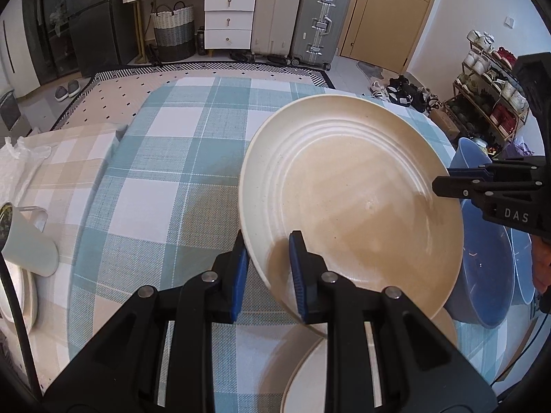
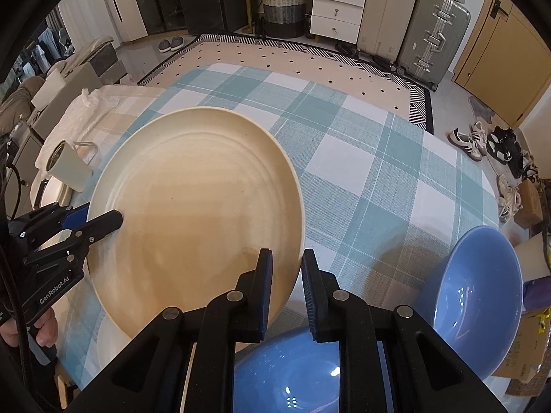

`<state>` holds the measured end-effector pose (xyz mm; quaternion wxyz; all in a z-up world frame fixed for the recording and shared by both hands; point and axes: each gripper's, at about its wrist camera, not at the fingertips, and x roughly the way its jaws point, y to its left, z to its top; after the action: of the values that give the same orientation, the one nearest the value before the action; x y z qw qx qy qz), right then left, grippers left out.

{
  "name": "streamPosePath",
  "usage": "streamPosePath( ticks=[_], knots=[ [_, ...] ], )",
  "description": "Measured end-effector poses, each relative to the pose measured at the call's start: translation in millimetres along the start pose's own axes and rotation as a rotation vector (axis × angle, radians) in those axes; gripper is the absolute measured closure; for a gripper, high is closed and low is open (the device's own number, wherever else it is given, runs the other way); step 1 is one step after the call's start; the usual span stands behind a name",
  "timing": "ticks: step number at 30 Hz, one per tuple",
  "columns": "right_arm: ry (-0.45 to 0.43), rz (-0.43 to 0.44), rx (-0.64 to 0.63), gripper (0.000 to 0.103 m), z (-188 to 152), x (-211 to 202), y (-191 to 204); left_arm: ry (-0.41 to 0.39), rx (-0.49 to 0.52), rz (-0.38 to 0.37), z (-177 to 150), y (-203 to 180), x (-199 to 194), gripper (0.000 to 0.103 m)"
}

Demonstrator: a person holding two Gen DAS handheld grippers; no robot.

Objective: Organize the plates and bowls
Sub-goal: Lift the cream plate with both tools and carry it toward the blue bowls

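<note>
A large cream plate (image 1: 351, 199) is held above the checked tablecloth, and both grippers clamp its rim. My left gripper (image 1: 268, 241) is shut on its left edge. My right gripper (image 2: 287, 258) is shut on the opposite edge of the same plate (image 2: 196, 206). Each gripper shows in the other's view: the right gripper (image 1: 444, 182) at the plate's far rim, the left gripper (image 2: 103, 216) likewise. A second cream plate (image 1: 310, 371) lies on the table under the held one. Two blue bowls (image 2: 478, 296) (image 2: 286, 375) sit at the right.
A cream mug (image 1: 27, 244) lies tilted on another plate (image 1: 24, 296) at the left, on a beige checked cloth. The blue checked table (image 1: 172, 172) extends ahead. Suitcases, drawers, a basket and a shoe rack stand beyond on the floor.
</note>
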<state>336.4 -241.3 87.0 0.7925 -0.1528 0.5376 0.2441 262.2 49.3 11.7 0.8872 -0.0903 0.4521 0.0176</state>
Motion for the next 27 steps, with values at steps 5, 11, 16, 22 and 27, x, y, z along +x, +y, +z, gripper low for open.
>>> streamPosePath(
  ticks=[5, 11, 16, 22, 27],
  knots=[
    [-0.008, 0.005, 0.005, 0.085, -12.9, -8.9, 8.1, -0.016, 0.012, 0.009, -6.3, 0.5, -13.8, 0.083],
    [-0.014, 0.011, 0.012, 0.085, -29.9, -21.2, 19.3, -0.031, 0.026, 0.025, -14.4, -0.1, -28.3, 0.083],
    [-0.012, 0.019, 0.017, 0.085, -43.9, -29.7, 29.2, -0.039, 0.038, 0.03, -22.9, -0.1, -40.4, 0.083],
    [0.0, 0.02, 0.035, 0.085, -61.8, -33.5, 37.3, -0.032, 0.06, 0.021, -32.1, -1.1, -46.8, 0.083],
    [0.006, 0.034, 0.044, 0.085, -77.3, -35.0, 43.2, -0.03, 0.069, 0.016, -41.4, -0.7, -51.5, 0.083]
  ],
)
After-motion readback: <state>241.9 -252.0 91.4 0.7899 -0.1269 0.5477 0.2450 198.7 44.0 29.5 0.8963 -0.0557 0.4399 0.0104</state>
